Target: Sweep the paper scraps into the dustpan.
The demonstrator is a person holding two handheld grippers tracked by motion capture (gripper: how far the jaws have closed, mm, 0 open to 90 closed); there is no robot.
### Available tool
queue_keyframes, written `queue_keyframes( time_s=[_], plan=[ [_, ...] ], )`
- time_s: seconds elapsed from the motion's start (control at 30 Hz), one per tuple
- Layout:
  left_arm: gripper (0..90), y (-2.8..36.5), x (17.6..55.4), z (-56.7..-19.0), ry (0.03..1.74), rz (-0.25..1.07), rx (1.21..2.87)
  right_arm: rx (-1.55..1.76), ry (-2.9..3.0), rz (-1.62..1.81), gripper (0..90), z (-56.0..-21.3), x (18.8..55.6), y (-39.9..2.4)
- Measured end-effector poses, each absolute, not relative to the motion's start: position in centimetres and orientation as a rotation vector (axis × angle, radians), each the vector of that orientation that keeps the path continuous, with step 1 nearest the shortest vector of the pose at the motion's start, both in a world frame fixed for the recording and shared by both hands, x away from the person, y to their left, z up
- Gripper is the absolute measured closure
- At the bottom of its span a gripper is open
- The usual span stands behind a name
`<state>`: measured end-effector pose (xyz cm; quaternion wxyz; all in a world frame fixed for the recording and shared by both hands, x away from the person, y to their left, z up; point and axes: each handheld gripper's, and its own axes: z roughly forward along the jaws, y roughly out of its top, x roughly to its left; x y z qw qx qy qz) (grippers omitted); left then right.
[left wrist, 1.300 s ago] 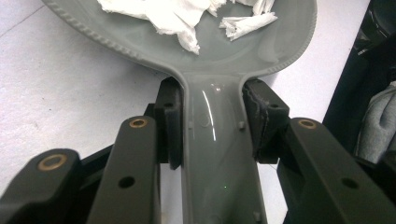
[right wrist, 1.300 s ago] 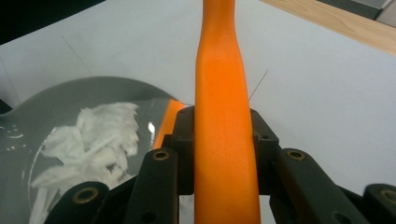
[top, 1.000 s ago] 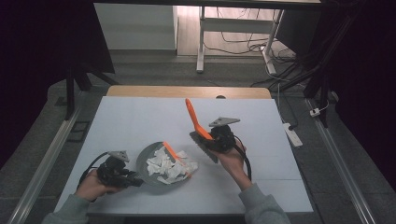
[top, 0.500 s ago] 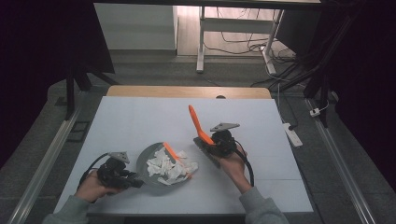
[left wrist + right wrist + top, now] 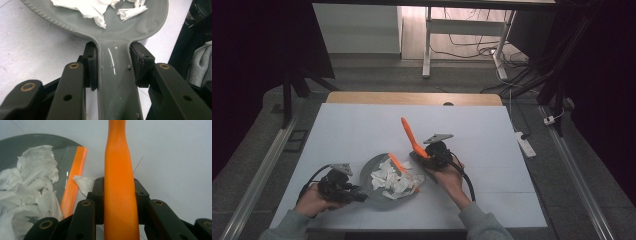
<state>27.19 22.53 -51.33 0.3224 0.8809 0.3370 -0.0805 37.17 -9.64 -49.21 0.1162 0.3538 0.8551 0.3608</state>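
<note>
High view: left tongs [image 5: 354,195] clamp the stiff grey dustpan [image 5: 384,200] by its slick handle on the worktop [image 5: 492,150]; right tongs [image 5: 424,159] grip the light orange brush [image 5: 410,135] mid-handle beside the featherweight paper scraps [image 5: 393,179].

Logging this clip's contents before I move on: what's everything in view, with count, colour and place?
dustpan: one, grey, near edge of table, handle clamped in left gripper
paper scraps: a pile, white, in the dustpan
orange tool: one, orange, handle clamped in right gripper, rising away from the dustpan
orange strip: one, orange, at the dustpan's lip beside the scraps
table: one, white top
power strip: one, white, floor right of table
left gripper: one, black
right gripper: one, black
</note>
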Motion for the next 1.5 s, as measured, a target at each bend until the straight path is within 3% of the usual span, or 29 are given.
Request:
queue_keyframes(
  time_s=[0.83,1.23,1.5],
  plan=[
    [60.9,22.3,27.2,-51.4,0.883,-0.215,2.308,0.866,2.600,1.165,70.2,-48.8,34.3,-2.8],
    [60.9,22.3,27.2,-51.5,0.890,-0.219,2.305,0.920,2.482,1.210,70.2,-46.9,34.9,-7.6],
    [60.9,22.1,26.6,-51.5,0.900,-0.211,2.308,1.051,2.463,1.140,70.2,-47.6,34.5,-11.1]
  ],
)
